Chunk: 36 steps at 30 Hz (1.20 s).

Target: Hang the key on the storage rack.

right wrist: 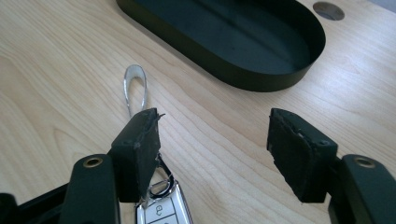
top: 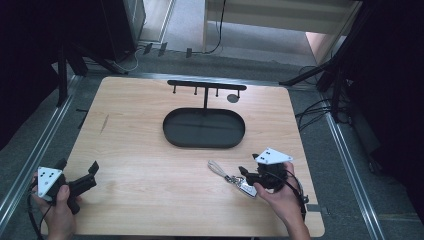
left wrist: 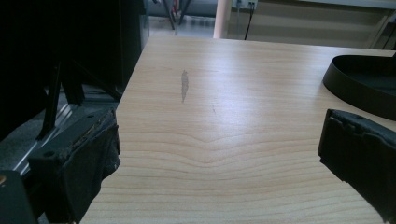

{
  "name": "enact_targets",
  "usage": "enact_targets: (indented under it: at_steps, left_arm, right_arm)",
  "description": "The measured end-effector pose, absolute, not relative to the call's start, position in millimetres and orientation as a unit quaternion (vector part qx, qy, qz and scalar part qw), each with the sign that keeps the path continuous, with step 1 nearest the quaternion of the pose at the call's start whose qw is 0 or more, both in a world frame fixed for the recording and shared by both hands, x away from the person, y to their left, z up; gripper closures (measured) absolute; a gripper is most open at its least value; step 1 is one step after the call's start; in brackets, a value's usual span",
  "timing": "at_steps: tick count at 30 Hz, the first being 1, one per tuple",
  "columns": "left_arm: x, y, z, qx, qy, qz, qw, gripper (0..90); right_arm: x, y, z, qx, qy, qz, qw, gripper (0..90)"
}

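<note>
Wooden worktop (top: 150, 150), pale grain, rounded corners, a small dark smear (left wrist: 183, 85) on the surface toward the left edge.

Black oval tray (top: 172, 131) sits at the middle of the worktop toward the far edge. A thin post rises from its far side and carries a black crossbar with short pegs (top: 206, 85), nothing hanging on them. A small round grey disc (top: 232, 98) lies flat on the worktop just beside the bar's right end.

Car key fob (top: 247, 188), silver-edged with buttons, lies near the front edge, right of centre. Metal ring links it to a pale loop strap (top: 216, 167) that stretches away toward the tray.

Right claw (top: 253, 176): held in the right hand (top: 280, 197) at the front right of the worktop, jaws wide apart, nothing gripped. In the right gripper view one jaw stands directly over the ring end of the fob; whether it touches the fob, cannot tell. The other jaw is over bare wood, well apart from the fob.

Left claw (top: 92, 175): held in the left hand (top: 60, 210) at the front left corner, jaws spread wide, nothing between them. In the left gripper view one jaw hangs past the worktop's left edge, the other over bare wood near the tray rim
</note>
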<state>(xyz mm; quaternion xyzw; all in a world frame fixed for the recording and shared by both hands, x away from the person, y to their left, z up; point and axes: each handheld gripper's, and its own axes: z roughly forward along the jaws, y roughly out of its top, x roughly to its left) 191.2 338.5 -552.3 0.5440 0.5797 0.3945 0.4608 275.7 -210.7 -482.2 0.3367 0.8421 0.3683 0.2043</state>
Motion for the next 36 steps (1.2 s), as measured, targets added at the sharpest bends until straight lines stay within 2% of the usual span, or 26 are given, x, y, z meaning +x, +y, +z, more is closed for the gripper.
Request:
enact_targets:
  at_steps: [1,6,8,13,15,18,25,30,35,36]
  left_arm:
    - [191.2,338.5,-552.3,0.544,0.580,0.394,0.461,0.0]
    - [191.4,338.2,-552.2,0.547,0.578,0.394,0.459,0.0]
    - [191.4,338.1,-552.2,0.547,0.578,0.394,0.460,0.0]
    - [191.5,338.5,-552.2,0.548,0.578,0.392,0.460,0.0]
    - [191.7,338.4,-552.2,0.548,0.578,0.392,0.460,0.0]
    - [191.7,338.7,-552.1,0.549,0.577,0.392,0.460,0.0]
    - [191.8,338.4,-552.2,0.549,0.577,0.392,0.460,0.0]
    - [191.7,338.6,-552.2,0.549,0.577,0.392,0.460,0.0]
    - [191.7,338.8,-552.2,0.549,0.577,0.391,0.460,0.0]
    - [191.8,338.8,-552.2,0.549,0.577,0.391,0.460,0.0]
  right_arm:
    - [276.6,-207.0,-482.7,0.337,0.845,0.358,0.208,38.3]
    - [280.9,-194.2,-483.0,0.329,0.855,0.353,0.190,37.6]
    - [281.6,-190.9,-483.1,0.332,0.855,0.345,0.199,37.7]
    - [284.5,-185.8,-483.6,0.326,0.858,0.336,0.213,47.1]
    - [285.2,-184.3,-483.4,0.316,0.864,0.331,0.212,47.7]
    - [288.2,-173.8,-484.5,0.304,0.887,0.303,0.170,45.9]
    - [290.2,-158.8,-484.3,0.318,0.899,0.271,0.133,45.3]
    - [291.4,-149.1,-488.8,0.311,0.911,0.249,0.106,53.6]
    - [291.8,-140.7,-495.5,0.310,0.920,0.216,0.104,59.7]
    - [292.2,-138.0,-497.7,0.311,0.922,0.206,0.103,64.9]
